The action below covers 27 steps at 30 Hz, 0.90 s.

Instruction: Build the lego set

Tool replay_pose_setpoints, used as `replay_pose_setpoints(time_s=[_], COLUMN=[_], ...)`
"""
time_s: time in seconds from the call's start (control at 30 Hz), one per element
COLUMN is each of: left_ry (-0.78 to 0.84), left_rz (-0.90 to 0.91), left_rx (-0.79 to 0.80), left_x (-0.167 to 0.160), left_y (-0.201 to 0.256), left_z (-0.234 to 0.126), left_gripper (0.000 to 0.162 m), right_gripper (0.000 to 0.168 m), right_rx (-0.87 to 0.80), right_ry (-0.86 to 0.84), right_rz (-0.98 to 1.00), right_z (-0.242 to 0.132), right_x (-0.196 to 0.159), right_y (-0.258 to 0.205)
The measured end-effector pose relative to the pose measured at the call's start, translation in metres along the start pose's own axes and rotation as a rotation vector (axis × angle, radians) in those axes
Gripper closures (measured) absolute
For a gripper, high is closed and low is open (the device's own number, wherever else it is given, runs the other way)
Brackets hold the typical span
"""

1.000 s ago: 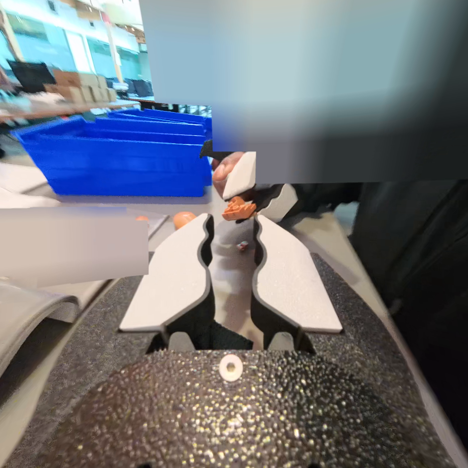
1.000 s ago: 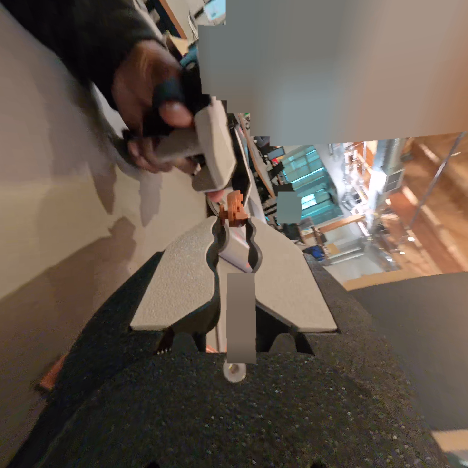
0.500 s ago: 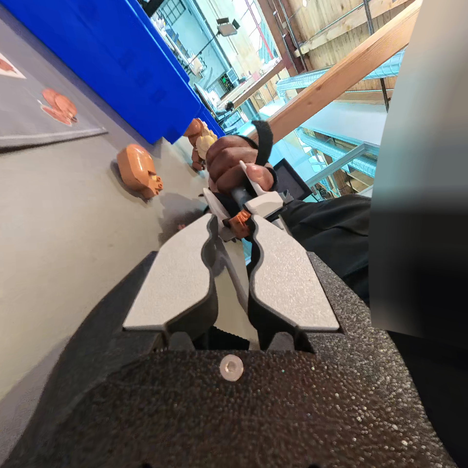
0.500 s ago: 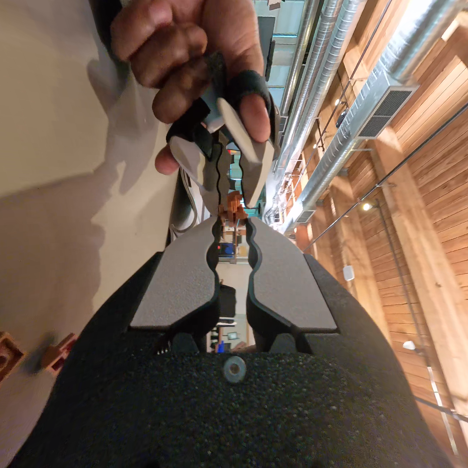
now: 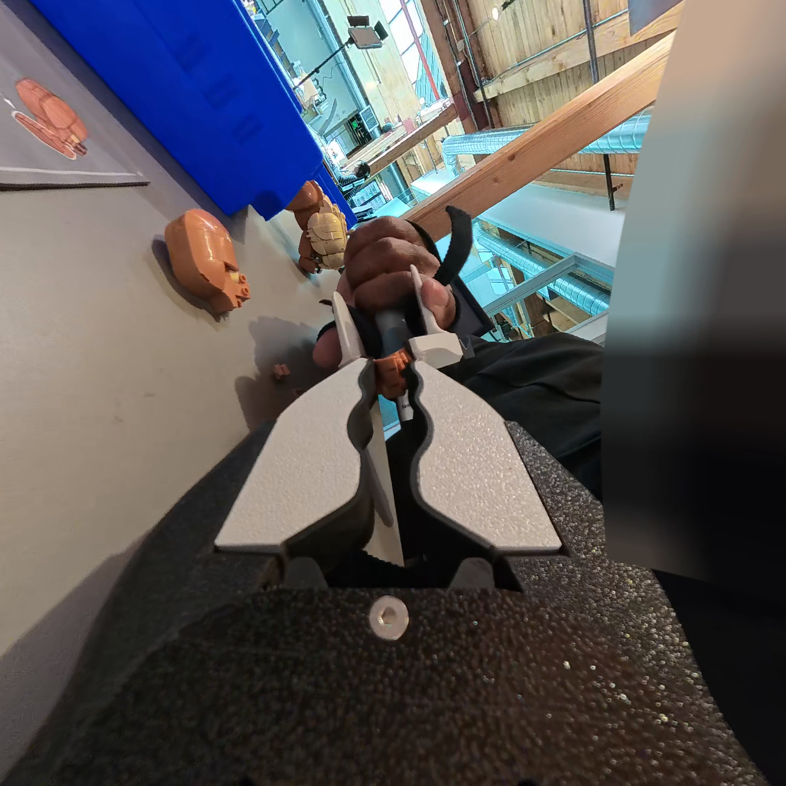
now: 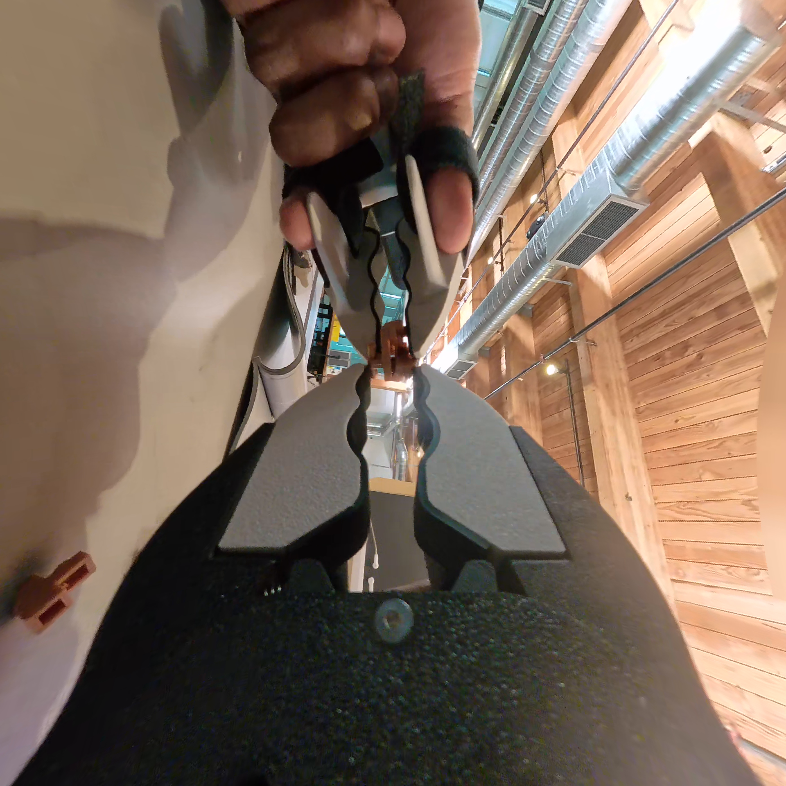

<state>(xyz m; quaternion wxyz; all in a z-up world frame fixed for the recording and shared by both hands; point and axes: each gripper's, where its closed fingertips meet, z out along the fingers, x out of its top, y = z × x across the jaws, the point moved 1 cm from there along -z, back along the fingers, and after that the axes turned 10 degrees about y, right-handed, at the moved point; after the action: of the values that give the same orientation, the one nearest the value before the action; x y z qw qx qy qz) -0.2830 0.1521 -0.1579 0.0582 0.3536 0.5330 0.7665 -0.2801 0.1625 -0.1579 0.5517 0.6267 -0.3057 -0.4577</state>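
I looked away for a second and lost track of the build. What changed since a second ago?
Both grippers tipped sideways and closed in tip to tip. The left gripper, open and empty before, now meets the small orange piece that the right gripper has held throughout. The orange head build and blue bins stayed put.

Both claws meet tip to tip w/ small brick assembly [image 5: 392, 374] between them, above desk [image 5: 85, 383]. Head piece [image 5: 204, 259] & body piece [image 5: 323, 232] lie on desk before bin [image 5: 191, 98]; loose brick [image 6: 53, 591] nr desk edge.
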Motion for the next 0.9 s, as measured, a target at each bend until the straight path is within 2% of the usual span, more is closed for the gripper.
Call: replay_pose_setpoints(time_s=[0.5, 0.9], left_ry=[0.006, 0.008], left_rz=[0.037, 0.219], left_rx=[0.017, -0.001], left_x=[0.0002, 0.0026], left_y=[-0.0002, 0.0064], left_z=[0.0008, 0.0038], left_gripper=[0.149, 0.15], right_gripper=[0.149, 0.146], right_rx=[-0.008, -0.025], right_ry=[-0.001, -0.006], right_rz=[-0.057, 0.153], right_z=[0.0004, -0.0013], right_x=[-0.0014, -0.0074], right_y=[0.0003, 0.0059])
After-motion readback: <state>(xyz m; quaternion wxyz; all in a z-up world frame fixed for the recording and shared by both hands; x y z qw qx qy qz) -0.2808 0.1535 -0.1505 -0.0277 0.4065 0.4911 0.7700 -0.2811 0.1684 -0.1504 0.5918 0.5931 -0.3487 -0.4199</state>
